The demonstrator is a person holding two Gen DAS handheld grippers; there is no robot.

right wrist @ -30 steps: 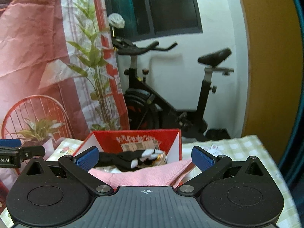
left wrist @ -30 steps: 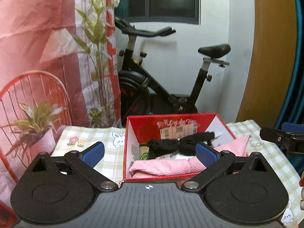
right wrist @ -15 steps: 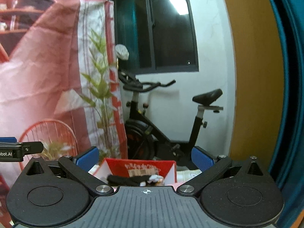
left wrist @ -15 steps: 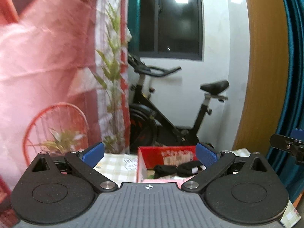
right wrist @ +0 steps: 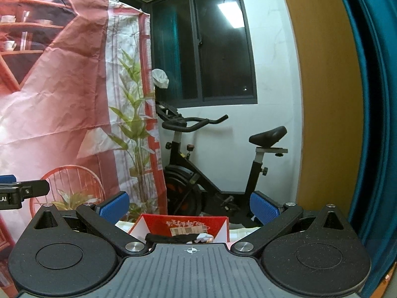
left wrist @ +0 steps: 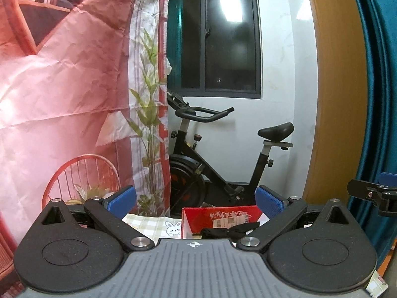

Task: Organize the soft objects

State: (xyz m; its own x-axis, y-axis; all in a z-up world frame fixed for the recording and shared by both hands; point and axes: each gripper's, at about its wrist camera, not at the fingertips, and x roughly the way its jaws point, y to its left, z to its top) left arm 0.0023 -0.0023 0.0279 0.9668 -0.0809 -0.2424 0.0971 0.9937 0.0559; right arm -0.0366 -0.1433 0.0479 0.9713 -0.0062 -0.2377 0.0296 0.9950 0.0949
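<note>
the left gripper [left wrist: 196, 200] has its two blue-padded fingers [left wrist: 120, 198] spread wide, and nothing is between them. the right gripper [right wrist: 189, 205] is the same: its blue pads [right wrist: 263, 207] stand far apart and hold nothing. both tools are lifted and point almost level across the room, so they see more of the wall than of the work.

low in both views, just past the gripper bodies, stands the open red cardboard box [left wrist: 223, 217] with a printed label inside. a black soft cloth piece [left wrist: 229, 231] lies across its top, and in the right view a small white soft piece [right wrist: 204, 237] lies beside the black one. the box stands on a table with a green checked cloth with a rabbit print [left wrist: 158, 223]. behind it is a black exercise bike [left wrist: 223, 161], and to the left a pink printed backdrop sheet [left wrist: 62, 87].

i judge that the soft things are in the box, but the black piece looks to sit high, near the rim. the risk is in the next reach: most of the box is hidden under the gripper bodies, so a blind move down could push the light box or pull the cloth over the edge. the two grippers are also near each other and could knock together.
</note>
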